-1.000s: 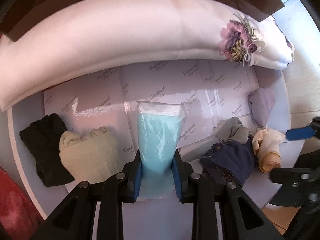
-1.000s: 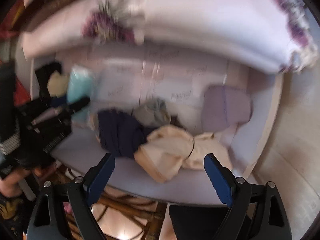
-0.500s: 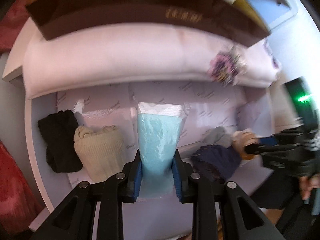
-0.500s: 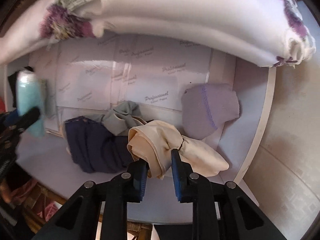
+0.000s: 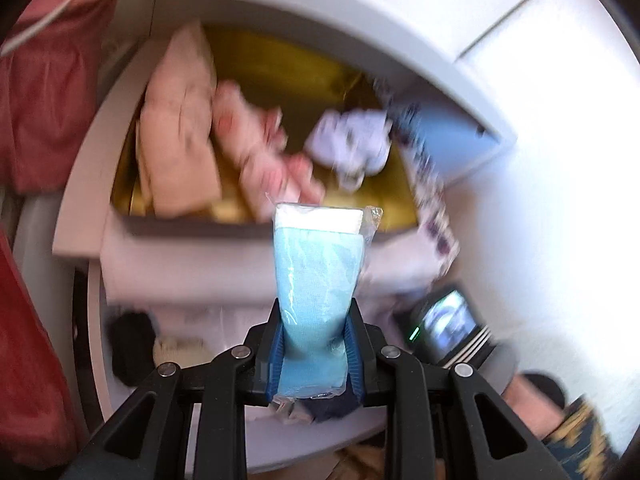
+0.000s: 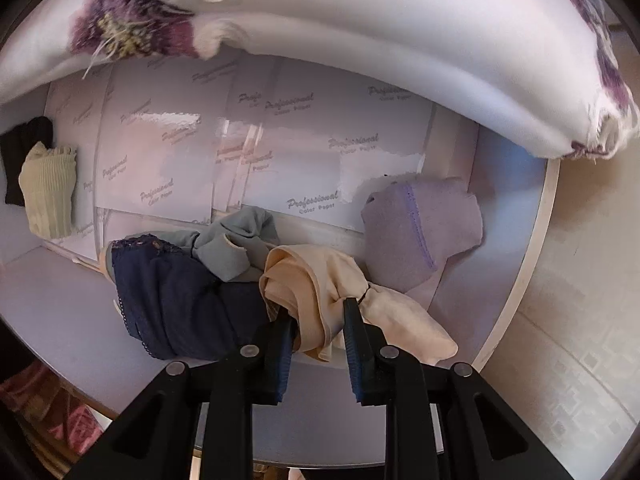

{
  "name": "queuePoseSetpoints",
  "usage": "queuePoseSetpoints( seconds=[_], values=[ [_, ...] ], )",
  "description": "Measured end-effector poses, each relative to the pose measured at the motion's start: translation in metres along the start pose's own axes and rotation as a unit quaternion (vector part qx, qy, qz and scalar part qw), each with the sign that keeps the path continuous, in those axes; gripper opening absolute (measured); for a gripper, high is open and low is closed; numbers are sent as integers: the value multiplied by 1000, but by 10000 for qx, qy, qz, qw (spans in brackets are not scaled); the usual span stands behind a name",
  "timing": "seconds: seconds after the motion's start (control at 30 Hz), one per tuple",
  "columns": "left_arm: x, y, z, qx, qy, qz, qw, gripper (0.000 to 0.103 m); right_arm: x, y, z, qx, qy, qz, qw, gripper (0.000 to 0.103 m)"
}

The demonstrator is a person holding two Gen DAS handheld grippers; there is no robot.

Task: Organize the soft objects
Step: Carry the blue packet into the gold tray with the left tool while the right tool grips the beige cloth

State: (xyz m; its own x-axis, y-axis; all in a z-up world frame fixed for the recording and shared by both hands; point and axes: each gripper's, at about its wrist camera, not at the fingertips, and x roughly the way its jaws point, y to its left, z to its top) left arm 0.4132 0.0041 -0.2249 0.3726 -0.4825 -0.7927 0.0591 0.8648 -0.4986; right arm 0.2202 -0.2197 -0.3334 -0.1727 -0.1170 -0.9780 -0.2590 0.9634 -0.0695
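Item, left tongs (image 5: pixel 316 354): clamped on a light-blue knitted cloth sealed in a clear plastic sleeve (image 5: pixel 316 288), gripped near its lower end. Long axis runs straight out along the fingers; the white-banded end leads, pointing at the yellow-lined open box (image 5: pixel 280 68) on the shelf ahead of and above the tongs. The view is blurred, so the box's contents read only as pale and pink folded fabrics.

Item, right tongs (image 6: pixel 318 338): jaws have just been closing and now pinch a bunched fold of the cream satin garment (image 6: pixel 320 280) lying on the pale lilac shelf (image 6: pixel 60 292). The garment sprawls crosswise to the fingers, its long axis running left to right, tail trailing right. Just left: a navy lace-trimmed garment (image 6: pixel 180 304), with a grey one (image 6: pixel 236 244) partly over it. Ahead right: a lilac knit piece (image 6: pixel 420 232).

Handling note, judged: carry the sleeve level and release it only once its leading end is inside the box. Lift the cream piece straight up, slowly; it overlaps the navy and grey pieces and may drag them.
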Motion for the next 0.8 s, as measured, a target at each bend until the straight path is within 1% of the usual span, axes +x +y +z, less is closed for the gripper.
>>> queuePoseSetpoints(
  seconds=[0.1,0.17,0.33,0.4,0.57,0.8],
  values=[
    [-4,1,23,-193,-156,12,9997,26,-5,5,-9,-43,-15,-38,10000,24],
    [-4,7,37,-422,-223,40,9989,26,-8,6,-12,-54,-29,-46,10000,24],
    [1,21,59,-794,-351,214,9960,26,-14,10,-12,-119,-70,-83,9999,25],
    [2,23,68,-837,-434,311,9951,26,-19,11,-11,-140,-85,-85,9998,26],
    [11,27,86,-843,-503,509,9939,26,-22,13,-11,-171,-109,-83,9998,27],
    [39,35,101,-712,-302,889,9930,26,-22,12,-11,-173,-115,-59,9998,27]
  ],
)
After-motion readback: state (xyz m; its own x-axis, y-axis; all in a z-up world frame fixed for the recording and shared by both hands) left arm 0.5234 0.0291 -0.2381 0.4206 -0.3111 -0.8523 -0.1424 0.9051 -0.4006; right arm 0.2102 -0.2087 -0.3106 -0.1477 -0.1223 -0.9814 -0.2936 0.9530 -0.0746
